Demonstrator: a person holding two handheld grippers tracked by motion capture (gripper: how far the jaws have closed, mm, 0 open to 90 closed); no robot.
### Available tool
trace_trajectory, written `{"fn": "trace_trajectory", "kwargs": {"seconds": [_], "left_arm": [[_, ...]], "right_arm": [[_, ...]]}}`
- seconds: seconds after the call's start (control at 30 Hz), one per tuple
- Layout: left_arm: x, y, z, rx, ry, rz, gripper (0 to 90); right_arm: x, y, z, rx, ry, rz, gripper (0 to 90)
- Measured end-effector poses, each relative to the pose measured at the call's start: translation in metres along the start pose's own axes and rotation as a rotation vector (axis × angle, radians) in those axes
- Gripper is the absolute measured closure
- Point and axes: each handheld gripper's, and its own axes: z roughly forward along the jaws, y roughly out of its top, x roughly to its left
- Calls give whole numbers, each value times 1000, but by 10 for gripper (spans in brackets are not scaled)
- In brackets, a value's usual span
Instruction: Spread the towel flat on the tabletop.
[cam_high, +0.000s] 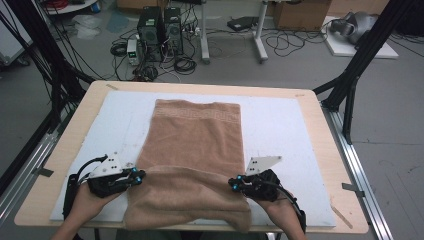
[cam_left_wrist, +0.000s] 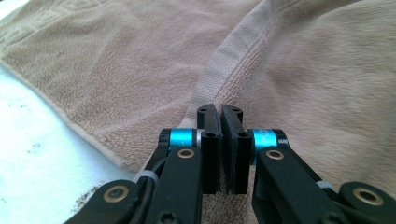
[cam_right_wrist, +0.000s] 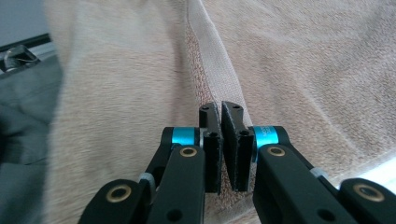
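Brown towel (cam_high: 192, 150) flat on the white mat (cam_high: 280, 125), long axis running away from the person toward the far edge of the mat, near end doubled over and draping off the mat's near edge. Left gripper (cam_high: 136, 176) pinching the fold's left corner, right gripper (cam_high: 234, 183) pinching its right corner — jaws pressed together on the hem in both gripper views. Free length straight ahead of both, equally near — likely a forward carry along that axis.

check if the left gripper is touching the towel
Touching. In the left gripper view the left gripper has its jaws shut on the hem of the towel; the high view shows it at the folded edge.
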Motion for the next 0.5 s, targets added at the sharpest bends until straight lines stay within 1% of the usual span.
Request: {"fn": "trace_trajectory", "kwargs": {"seconds": [0.1, 0.2, 0.23, 0.27, 0.3, 0.33, 0.37, 0.4, 0.43, 0.47, 0.5], "left_arm": [[-12, 4, -12, -14, -8, 34, 862], [-25, 7, -28, -26, -24, 60, 863], [-30, 9, -34, -30, -35, 63, 863], [-34, 10, -40, -33, -52, 69, 862], [-38, 13, -46, -37, -82, 75, 862], [-41, 15, -51, -40, -131, 78, 860], [-42, 18, -56, -42, -159, 74, 841], [-42, 21, -60, -46, -168, 74, 769], [-41, 24, -63, -59, -170, 70, 714], [-39, 25, -64, -66, -162, 72, 704], [-35, 27, -62, -66, -126, 76, 702]], "right_arm": [[10, 0, -9, -20, 9, -3, 867], [27, 0, -22, -46, 15, -26, 866], [34, 0, -28, -48, 21, -27, 866], [40, 0, -34, -55, 28, -30, 865], [45, 0, -40, -75, 45, -38, 860], [50, 1, -47, -99, 77, -41, 833], [53, 2, -54, -131, 116, -42, 779], [56, 5, -61, -162, 124, -47, 762], [56, 7, -65, -174, 113, -53, 741], [54, 11, -66, -169, 93, -62, 724], [51, 13, -65, -159, 62, -77, 720]]}}
